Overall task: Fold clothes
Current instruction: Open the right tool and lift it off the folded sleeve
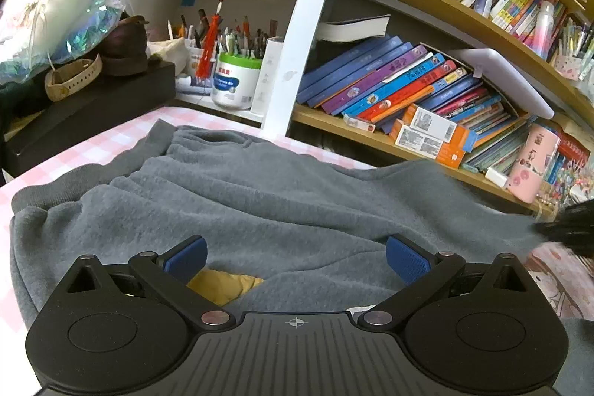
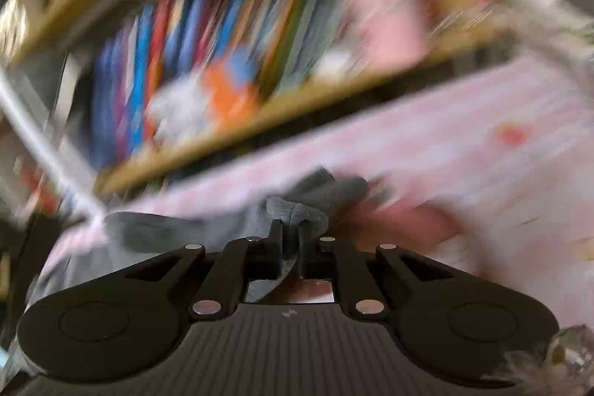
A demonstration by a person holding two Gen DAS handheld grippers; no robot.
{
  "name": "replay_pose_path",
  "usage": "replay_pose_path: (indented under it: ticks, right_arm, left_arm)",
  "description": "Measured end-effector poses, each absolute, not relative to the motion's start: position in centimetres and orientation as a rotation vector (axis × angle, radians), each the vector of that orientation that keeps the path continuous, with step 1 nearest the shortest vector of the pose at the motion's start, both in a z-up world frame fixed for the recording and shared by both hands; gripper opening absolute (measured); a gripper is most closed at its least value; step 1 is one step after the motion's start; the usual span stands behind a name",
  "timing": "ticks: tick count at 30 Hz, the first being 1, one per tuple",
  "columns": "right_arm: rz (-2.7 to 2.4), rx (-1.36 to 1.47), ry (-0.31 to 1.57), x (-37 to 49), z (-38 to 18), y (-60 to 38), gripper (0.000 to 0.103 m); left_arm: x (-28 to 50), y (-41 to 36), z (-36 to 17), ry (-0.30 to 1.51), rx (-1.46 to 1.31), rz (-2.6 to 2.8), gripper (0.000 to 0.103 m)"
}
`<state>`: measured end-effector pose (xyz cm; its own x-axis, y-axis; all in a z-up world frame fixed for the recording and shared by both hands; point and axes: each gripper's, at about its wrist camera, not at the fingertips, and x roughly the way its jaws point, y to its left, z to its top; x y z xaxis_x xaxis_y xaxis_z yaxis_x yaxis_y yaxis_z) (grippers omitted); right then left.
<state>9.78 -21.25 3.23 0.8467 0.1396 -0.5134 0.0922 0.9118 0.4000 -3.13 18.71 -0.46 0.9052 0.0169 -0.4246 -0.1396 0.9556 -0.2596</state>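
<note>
Nearby, white-green tub point(image 1: 234, 81), label illegible.

The garment point(image 1: 260, 203) lies on the table point(image 1: 92, 151), before the bookshelf point(image 1: 371, 132).

A: Your left wrist view is sharp and evenly lit; soft indoor light, no hard shadows on the grey garment point(image 1: 282, 195).

B: And the edges?

A: You get strong fisheye bending there: the bookshelf point(image 1: 427, 143) curves, and the corners go dark.

B: What about your right wrist view?

A: Heavily smeared. The books point(image 2: 193, 62) streak diagonally into colour bands; only the right claw point(image 2: 291, 229) stays crisp. A bright washed-out patch sits at the upper right.
</note>
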Motion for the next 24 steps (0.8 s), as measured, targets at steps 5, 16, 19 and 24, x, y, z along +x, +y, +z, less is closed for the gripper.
replay_pose_path:
  ticks: [5,16,19,24]
  right_arm:
    - [-0.048,0.379,0.687,7.3,1.2,-24.6,0.017]
    - [0.083,0.193,0.606,1.1,2.6,-22.7,0.045]
    - [0.176,0.095,0.587,-1.1,3.0,-20.8,0.047]
    - [0.312,-0.073,0.584,-5.0,2.4,-17.4,0.047]
  left_arm:
    - [-3.1,18.7,-0.4,0.434,-0.286,0.080,0.103]
    - [-2.9,18.9,-0.5,0.445,-0.301,0.081,0.103]
    - [-3.0,19.0,-0.5,0.443,-0.304,0.082,0.103]
    - [-3.2,19.1,-0.4,0.419,-0.310,0.083,0.103]
